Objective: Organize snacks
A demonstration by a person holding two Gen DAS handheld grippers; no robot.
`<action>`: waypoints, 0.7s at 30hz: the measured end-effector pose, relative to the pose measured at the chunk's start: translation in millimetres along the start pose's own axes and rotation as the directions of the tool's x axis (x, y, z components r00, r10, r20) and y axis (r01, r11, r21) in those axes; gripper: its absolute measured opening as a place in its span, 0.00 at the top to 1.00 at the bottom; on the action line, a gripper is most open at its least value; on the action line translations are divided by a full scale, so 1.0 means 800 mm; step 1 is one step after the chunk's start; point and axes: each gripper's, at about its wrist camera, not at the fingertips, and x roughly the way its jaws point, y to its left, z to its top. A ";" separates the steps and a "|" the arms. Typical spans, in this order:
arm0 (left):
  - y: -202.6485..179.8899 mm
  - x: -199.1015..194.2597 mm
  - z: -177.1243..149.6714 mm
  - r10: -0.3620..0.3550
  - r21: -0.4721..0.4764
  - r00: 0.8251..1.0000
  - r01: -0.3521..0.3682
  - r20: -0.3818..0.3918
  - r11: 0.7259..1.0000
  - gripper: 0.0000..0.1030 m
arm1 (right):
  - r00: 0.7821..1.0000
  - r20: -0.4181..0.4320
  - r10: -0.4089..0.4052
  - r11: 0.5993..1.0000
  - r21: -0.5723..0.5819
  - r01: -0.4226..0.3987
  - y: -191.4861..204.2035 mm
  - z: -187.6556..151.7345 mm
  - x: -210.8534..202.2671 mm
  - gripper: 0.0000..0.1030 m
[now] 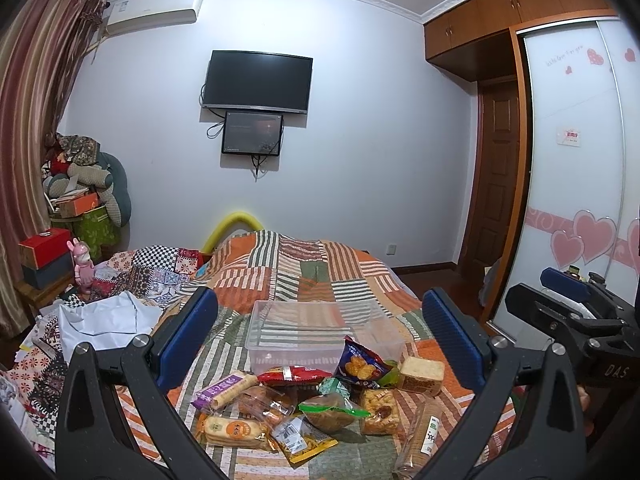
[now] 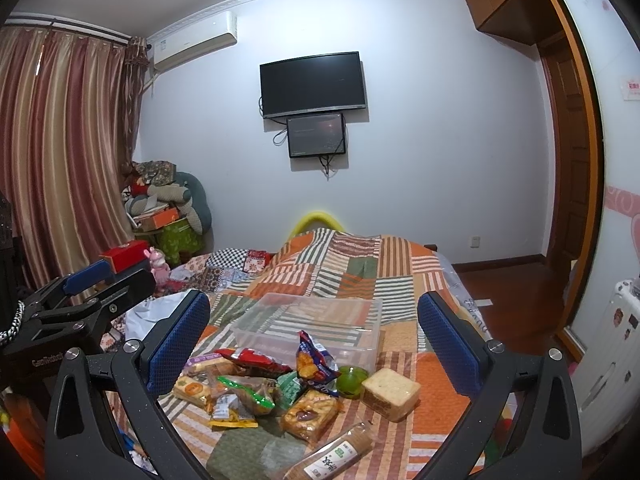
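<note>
Several wrapped snacks lie in a loose pile (image 1: 316, 404) (image 2: 272, 392) on the patchwork bedspread. Among them are a blue chip bag (image 1: 360, 362) (image 2: 312, 360), a red packet (image 1: 294, 374) (image 2: 252, 360), a wrapped bread slice (image 1: 422, 374) (image 2: 390, 396) and a long cracker sleeve (image 1: 420, 434) (image 2: 336, 454). Just behind the pile sits an empty clear plastic bin (image 1: 280, 350) (image 2: 372, 320). My left gripper (image 1: 318, 336) hovers open above the pile, holding nothing. My right gripper (image 2: 314, 340) is likewise open and empty; it also shows at the right edge of the left wrist view.
The bed (image 1: 304, 272) fills the middle. White cloth (image 1: 108, 320) and a checkered quilt lie on its left side. Boxes, a pink figurine (image 1: 84, 266) and stacked pillows stand by the curtain at left. A wardrobe (image 1: 580, 160) and a white appliance (image 2: 608, 344) stand at right.
</note>
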 end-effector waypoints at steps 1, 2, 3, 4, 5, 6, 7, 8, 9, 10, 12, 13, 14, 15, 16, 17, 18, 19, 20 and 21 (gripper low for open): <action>0.000 0.000 0.000 0.001 0.001 1.000 -0.001 0.000 1.000 0.00 | 1.000 0.000 -0.001 1.000 0.001 0.001 0.000 0.000 0.000 0.00; 0.000 0.000 0.000 0.002 0.001 1.000 -0.002 -0.001 1.000 0.00 | 1.000 -0.002 0.001 1.000 0.002 -0.001 0.000 0.000 0.001 0.00; 0.000 0.001 -0.001 0.002 0.001 1.000 -0.002 -0.002 1.000 0.00 | 1.000 -0.004 0.002 1.000 0.002 -0.002 0.000 0.000 0.001 0.00; 0.001 0.001 -0.001 0.002 0.002 1.000 -0.002 -0.003 1.000 0.00 | 1.000 -0.006 0.003 1.000 0.003 -0.003 0.000 0.000 0.002 0.00; 0.001 0.001 -0.001 0.002 0.003 1.000 -0.002 -0.004 1.000 0.00 | 1.000 -0.009 0.002 1.000 0.004 -0.002 0.000 0.000 0.003 0.00; 0.002 0.001 -0.001 0.003 0.003 1.000 -0.003 -0.005 1.000 0.00 | 1.000 -0.013 0.000 1.000 0.003 0.000 -0.001 -0.001 0.004 0.00; 0.002 0.002 -0.002 0.008 0.006 1.000 -0.008 -0.007 1.000 0.00 | 1.000 -0.019 -0.002 1.000 0.003 0.002 -0.001 -0.001 0.006 0.00; 0.003 0.002 -0.003 0.015 0.008 1.000 -0.015 -0.006 1.000 0.00 | 1.000 -0.030 -0.007 1.000 0.000 0.007 -0.001 -0.002 0.009 0.00; 0.004 0.002 -0.004 0.020 0.011 1.000 -0.020 -0.006 1.000 0.00 | 0.999 -0.046 -0.012 1.000 -0.005 0.012 -0.001 -0.003 0.013 0.00; 0.006 0.002 -0.006 0.027 0.015 1.000 -0.027 -0.008 1.000 0.00 | 0.998 -0.064 -0.020 1.000 -0.008 0.020 -0.001 -0.005 0.017 0.00; 0.012 0.005 -0.010 0.039 0.015 0.999 -0.039 -0.019 0.999 0.00 | 0.996 -0.087 -0.033 0.999 -0.013 0.032 -0.002 -0.009 0.021 0.00; 0.015 0.007 -0.012 0.040 0.013 0.999 -0.039 -0.029 0.999 0.00 | 0.994 -0.105 -0.039 0.999 -0.017 0.038 -0.003 -0.012 0.025 0.00; 0.020 0.009 -0.015 0.034 0.006 0.998 -0.034 -0.044 0.999 0.00 | 0.992 -0.120 -0.044 0.999 -0.019 0.042 -0.006 -0.015 0.028 0.00; 0.025 0.012 -0.018 0.026 -0.001 0.998 -0.027 -0.059 1.000 0.00 | 0.990 -0.133 -0.047 0.999 -0.020 0.045 -0.007 -0.018 0.029 0.00; 0.030 0.015 -0.021 0.022 -0.007 0.997 -0.022 -0.074 1.000 0.00 | 0.988 -0.147 -0.049 0.999 -0.020 0.046 -0.009 -0.021 0.032 0.00; 0.035 0.019 -0.025 0.019 -0.011 0.996 -0.020 -0.093 1.000 0.00 | 0.984 -0.169 -0.052 0.999 -0.018 0.049 -0.012 -0.026 0.035 0.00; 0.040 0.022 -0.030 0.024 -0.012 0.994 -0.026 -0.109 1.000 0.00 | 0.982 -0.181 -0.055 0.998 -0.015 0.053 -0.016 -0.030 0.035 0.00; 0.043 0.024 -0.035 0.032 -0.011 0.992 -0.034 -0.120 0.999 0.00 | 0.978 -0.198 -0.058 0.998 -0.012 0.056 -0.019 -0.034 0.036 0.00; 0.048 0.028 -0.041 0.038 -0.009 0.989 -0.039 -0.140 0.999 0.01 | 0.972 -0.228 -0.059 0.998 -0.007 0.059 -0.025 -0.040 0.040 0.00; 0.052 0.031 -0.046 0.034 -0.008 0.987 -0.035 -0.160 0.999 0.05 | 0.966 -0.252 -0.059 0.998 -0.005 0.060 -0.028 -0.044 0.043 0.00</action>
